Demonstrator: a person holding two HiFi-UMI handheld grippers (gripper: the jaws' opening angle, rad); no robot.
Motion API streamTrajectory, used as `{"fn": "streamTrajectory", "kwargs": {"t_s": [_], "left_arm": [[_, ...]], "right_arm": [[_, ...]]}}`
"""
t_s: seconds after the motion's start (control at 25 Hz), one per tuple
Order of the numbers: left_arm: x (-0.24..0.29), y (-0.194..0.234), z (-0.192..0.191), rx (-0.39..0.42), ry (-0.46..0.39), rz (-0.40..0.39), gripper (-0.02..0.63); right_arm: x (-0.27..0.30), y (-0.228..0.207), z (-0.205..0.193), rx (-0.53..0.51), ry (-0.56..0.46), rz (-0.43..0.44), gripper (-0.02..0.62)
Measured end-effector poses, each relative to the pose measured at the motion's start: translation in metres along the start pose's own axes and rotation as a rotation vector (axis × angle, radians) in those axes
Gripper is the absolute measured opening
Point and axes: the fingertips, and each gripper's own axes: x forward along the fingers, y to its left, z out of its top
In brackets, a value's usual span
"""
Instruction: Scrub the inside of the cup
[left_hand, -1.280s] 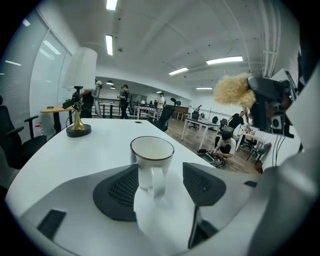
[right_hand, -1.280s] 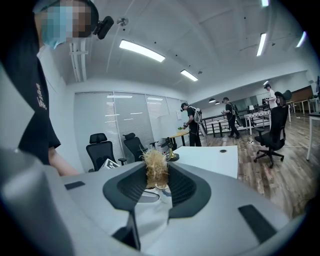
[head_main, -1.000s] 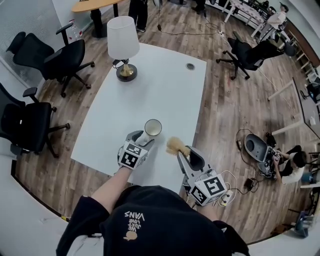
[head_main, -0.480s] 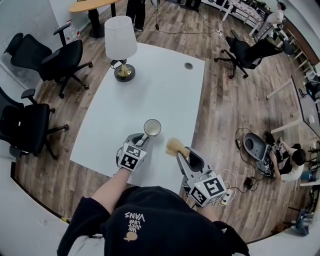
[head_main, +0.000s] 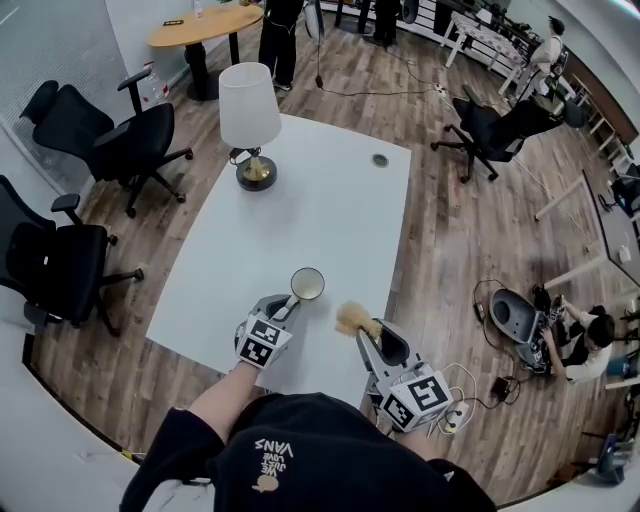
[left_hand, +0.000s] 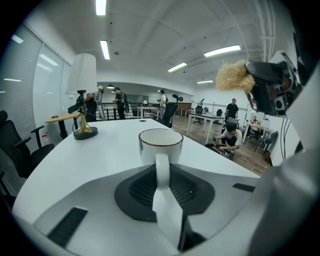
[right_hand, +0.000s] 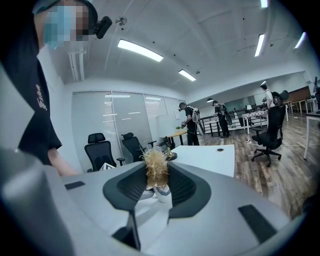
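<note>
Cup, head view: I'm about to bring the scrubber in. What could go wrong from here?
The left tool, whose jaws have just been closing, pinches only the thin handle; the cup may twist or tip when pressed. The scrubber in the right tool looks nearly as wide as the cup's mouth and could snag going in.

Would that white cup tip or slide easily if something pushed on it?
Probably not tip: the cup sits upright and squat on the table. Its glossy, ceramic-looking wall suggests it is rigid, slippery and chippable.
</note>
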Motion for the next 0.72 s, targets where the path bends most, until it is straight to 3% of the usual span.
{"fn": "streamTrajectory", "kwargs": {"t_s": [0.36,0.72], "left_arm": [[-0.034,0.0,0.005,0.023,-0.064,0.036,0.066],[-0.085,-0.019,0.045,0.223,-0.079,0.037,0.066]], "right_arm": [[0.008,0.013,0.004,-0.021,-0.006,0.062,0.121],[0.028,0.042,0.021,-0.14,-0.016,0.18,0.121]]}}
